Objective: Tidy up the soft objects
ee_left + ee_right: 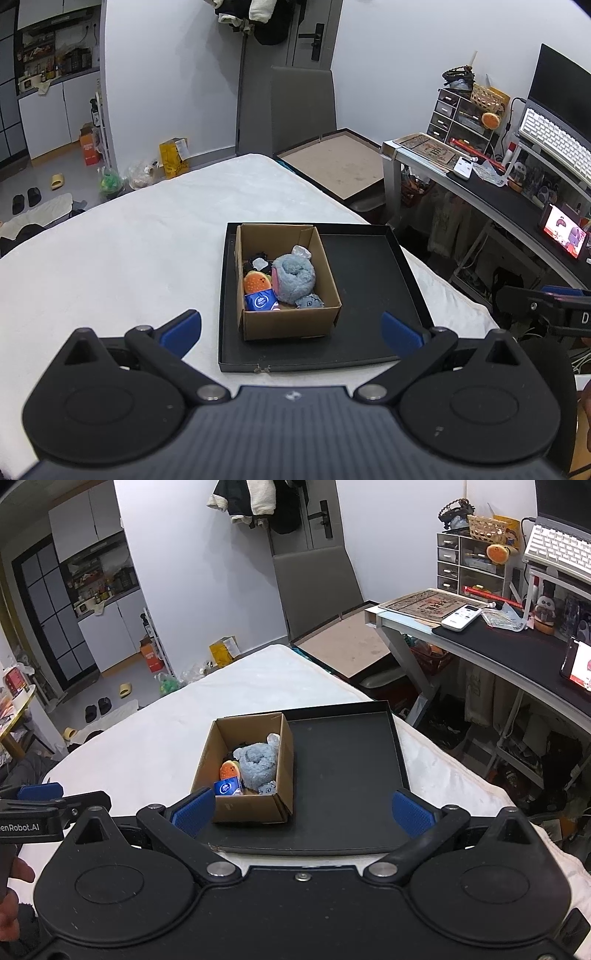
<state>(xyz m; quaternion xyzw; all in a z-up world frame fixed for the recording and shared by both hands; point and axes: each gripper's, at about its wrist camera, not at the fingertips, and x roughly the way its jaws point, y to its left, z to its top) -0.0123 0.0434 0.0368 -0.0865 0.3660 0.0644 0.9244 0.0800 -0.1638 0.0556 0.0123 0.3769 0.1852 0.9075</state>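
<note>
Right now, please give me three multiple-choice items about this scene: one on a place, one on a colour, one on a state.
1. Where in the black tray does the cardboard box stand?
A. left part
B. right part
C. outside it

2. What colour is the biggest plush toy in the box?
A. red
B. grey-blue
C. green

3. How are the jaws of the left gripper and right gripper?
A. both shut
B. both open, empty
C. each holds a toy

Answers: 1 A, the tray's right part lies bare. 2 B, its fuzzy body is grey-blue. 3 B, the blue pads stand wide apart with nothing between.
</note>
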